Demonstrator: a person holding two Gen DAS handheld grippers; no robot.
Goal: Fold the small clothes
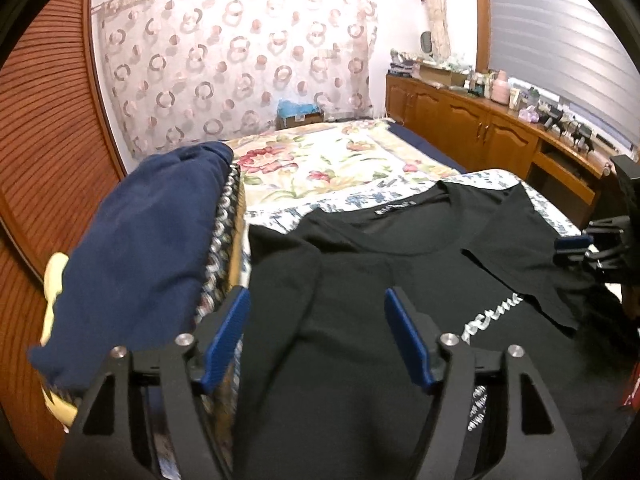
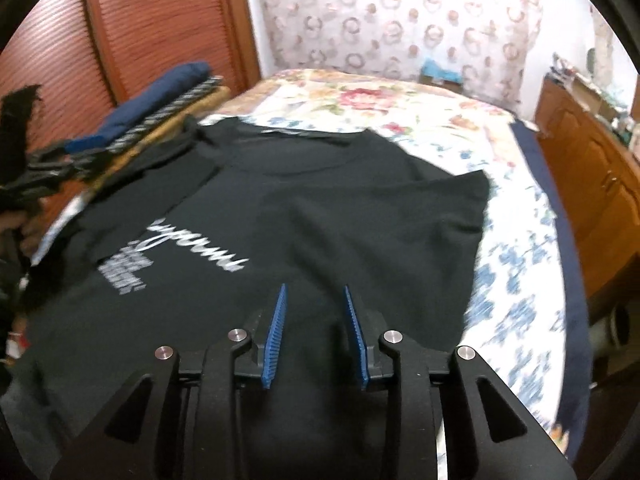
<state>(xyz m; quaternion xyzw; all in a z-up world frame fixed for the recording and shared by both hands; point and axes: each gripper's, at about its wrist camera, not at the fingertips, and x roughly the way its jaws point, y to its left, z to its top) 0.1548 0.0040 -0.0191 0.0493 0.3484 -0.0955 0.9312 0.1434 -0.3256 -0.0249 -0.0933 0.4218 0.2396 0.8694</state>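
The black T-shirt (image 2: 304, 208) lies flat on the bed (image 2: 520, 248), both sleeves folded inward. Left gripper (image 1: 316, 336) and right gripper (image 2: 314, 332) hover above it, jaws apart, empty. A careless pinch could drag those sleeves loose, or nudge the folded pile (image 1: 132, 248) just left of the shirt. A cardboard box (image 1: 300, 118) beyond the shirt holds something blue.

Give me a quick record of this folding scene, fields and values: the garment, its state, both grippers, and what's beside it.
garment: black T-shirt with white lettering
state: lying flat on the bed, collar away from the cameras, both sleeves folded inward over the body
left gripper: open, above the shirt's left part, holding nothing
right gripper: open with a narrower gap, over the shirt's lower middle, holding nothing
beside it: stack of folded clothes, navy piece on top, at the shirt's left
surface: floral bedspread
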